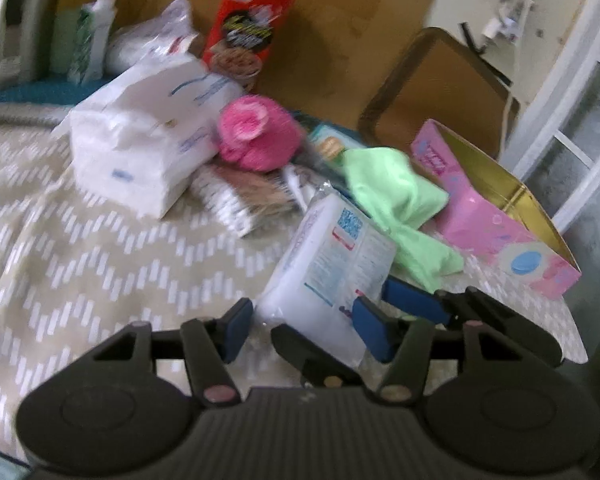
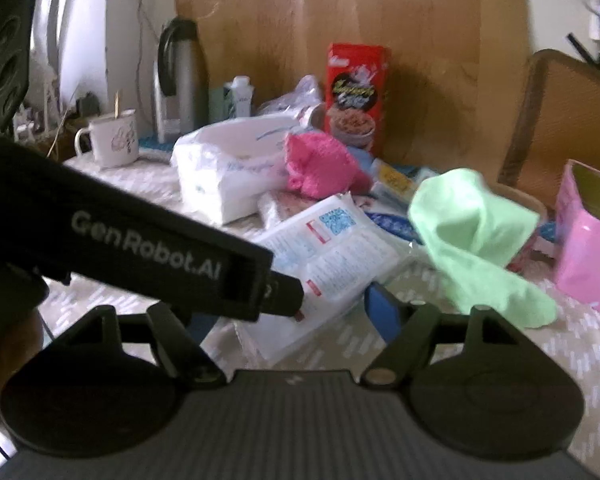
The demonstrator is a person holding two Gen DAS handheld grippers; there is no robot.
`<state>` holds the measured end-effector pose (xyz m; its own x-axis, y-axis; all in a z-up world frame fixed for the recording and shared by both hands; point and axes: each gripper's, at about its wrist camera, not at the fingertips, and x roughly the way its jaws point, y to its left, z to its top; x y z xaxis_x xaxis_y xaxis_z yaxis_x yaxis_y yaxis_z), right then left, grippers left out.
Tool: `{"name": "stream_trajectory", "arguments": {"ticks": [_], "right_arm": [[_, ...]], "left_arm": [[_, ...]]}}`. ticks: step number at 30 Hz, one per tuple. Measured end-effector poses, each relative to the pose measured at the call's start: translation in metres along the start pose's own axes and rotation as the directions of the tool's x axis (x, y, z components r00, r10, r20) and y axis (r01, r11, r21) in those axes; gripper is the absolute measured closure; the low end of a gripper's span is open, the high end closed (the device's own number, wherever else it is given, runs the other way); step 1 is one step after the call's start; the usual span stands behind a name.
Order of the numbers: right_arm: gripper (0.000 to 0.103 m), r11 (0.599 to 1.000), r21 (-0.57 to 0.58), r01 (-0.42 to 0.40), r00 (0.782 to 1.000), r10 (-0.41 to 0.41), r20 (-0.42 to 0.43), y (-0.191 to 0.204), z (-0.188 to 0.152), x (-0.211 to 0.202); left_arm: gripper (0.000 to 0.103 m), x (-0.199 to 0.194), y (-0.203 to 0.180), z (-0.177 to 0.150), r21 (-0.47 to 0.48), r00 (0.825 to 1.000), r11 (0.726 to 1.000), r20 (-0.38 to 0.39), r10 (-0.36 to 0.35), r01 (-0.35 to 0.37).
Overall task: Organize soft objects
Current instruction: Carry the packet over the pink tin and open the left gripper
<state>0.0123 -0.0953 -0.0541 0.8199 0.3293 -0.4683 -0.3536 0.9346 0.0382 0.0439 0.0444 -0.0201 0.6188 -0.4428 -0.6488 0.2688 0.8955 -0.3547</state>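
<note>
Both grippers bracket the white wipes pack (image 1: 332, 264) near the table's front edge: left gripper (image 1: 304, 326) half-closed around it, right gripper (image 2: 296, 312) wide. Squeeze gently, lift level.

1. The white pack (image 1: 332, 264) is wrapped in glossy, crinkled plastic film.
2. The green cloth (image 1: 392, 200) is seen as soft and matt.
3. The pink knit (image 1: 256, 140) appears fuzzy.
4. The cereal box (image 2: 358, 92) is made of printed cardboard.
5. The flask (image 2: 180, 76) is finished in brushed metal.
6. The tabletop (image 1: 100, 248) is covered in patterned woven fabric.
</note>
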Motion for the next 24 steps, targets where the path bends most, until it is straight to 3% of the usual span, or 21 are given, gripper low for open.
{"name": "stream_trajectory", "arguments": {"ticks": [4, 10, 15, 18, 20, 22, 24], "right_arm": [[0.024, 0.996, -0.001, 0.092, 0.988, -0.091, 0.128, -0.015, 0.004, -0.035], [0.024, 0.960, 0.032, 0.278, 0.926, -0.276, 0.256, -0.083, 0.020, -0.074], [0.024, 0.920, 0.121, 0.374, 0.895, -0.392, 0.214, -0.167, 0.021, -0.083], [0.023, 0.894, 0.172, 0.414, 0.884, -0.440, 0.157, -0.202, 0.015, -0.082], [0.010, 0.875, 0.213, 0.434, 0.882, -0.461, 0.095, -0.221, 0.009, -0.076], [0.007, 0.855, 0.247, 0.456, 0.871, -0.485, 0.073, -0.231, 0.002, -0.077], [0.007, 0.850, 0.278, 0.448, 0.871, -0.485, 0.079, -0.234, -0.008, -0.083]], "left_arm": [[0.047, -0.011, -0.040, 0.014, 0.111, 0.996, 0.992, 0.062, -0.069, 0.062], [0.046, 0.016, -0.125, 0.057, 0.244, 0.975, 0.954, 0.092, -0.204, 0.176], [0.045, 0.074, -0.201, 0.077, 0.293, 0.965, 0.928, 0.050, -0.256, 0.231], [0.040, 0.116, -0.231, 0.082, 0.272, 0.967, 0.931, 0.003, -0.254, 0.244], [0.025, 0.138, -0.245, 0.079, 0.281, 0.981, 0.941, -0.007, -0.196, 0.190], [0.013, 0.147, -0.248, 0.079, 0.294, 0.988, 0.946, 0.030, -0.154, 0.138], [0.013, 0.139, -0.241, 0.081, 0.291, 0.988, 0.948, 0.036, -0.148, 0.132]]}}
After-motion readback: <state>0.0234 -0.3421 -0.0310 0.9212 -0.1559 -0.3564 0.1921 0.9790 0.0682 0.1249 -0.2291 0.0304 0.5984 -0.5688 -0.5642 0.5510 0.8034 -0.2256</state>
